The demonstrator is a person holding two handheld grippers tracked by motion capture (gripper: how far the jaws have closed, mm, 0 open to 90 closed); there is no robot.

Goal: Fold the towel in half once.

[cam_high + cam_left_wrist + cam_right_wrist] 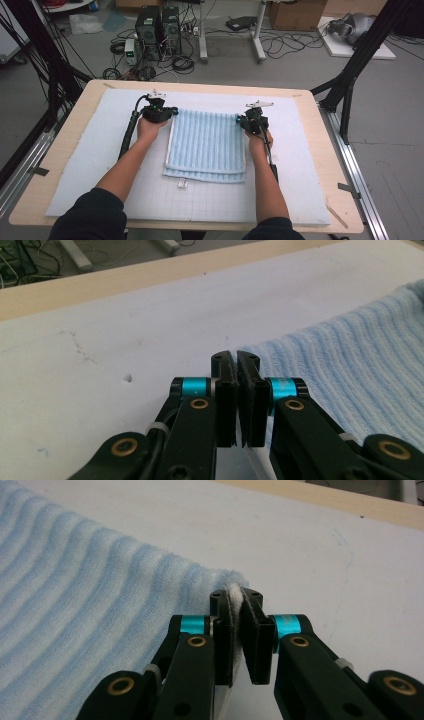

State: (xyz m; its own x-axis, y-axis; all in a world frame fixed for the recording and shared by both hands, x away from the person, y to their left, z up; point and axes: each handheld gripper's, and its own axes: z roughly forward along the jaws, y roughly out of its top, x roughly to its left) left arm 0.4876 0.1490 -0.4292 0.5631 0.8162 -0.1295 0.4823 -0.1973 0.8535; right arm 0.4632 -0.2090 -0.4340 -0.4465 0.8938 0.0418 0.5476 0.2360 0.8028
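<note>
High view: both grippers at towel (207, 145) far corners. Right gripper (239, 611) pinches corner; left gripper (236, 371) closed, hold unclear. Lift both evenly, keeping far edge taut.

The high view looks forward and down from above the person's side of the desk (320, 150), far enough back to take in the whole white foam mat (100, 165), the folded blue towel (207, 145) and the floor beyond. The left gripper view rides on the left hand-held gripper (236, 360), very near and low over the mat, looking along the jaws towards the desk's far edge, with the towel's edge at its right. The right gripper view sits equally close on the right hand-held gripper (236, 597), towel at its left. All three views share the towel's far edge and the mat beside it.
</note>
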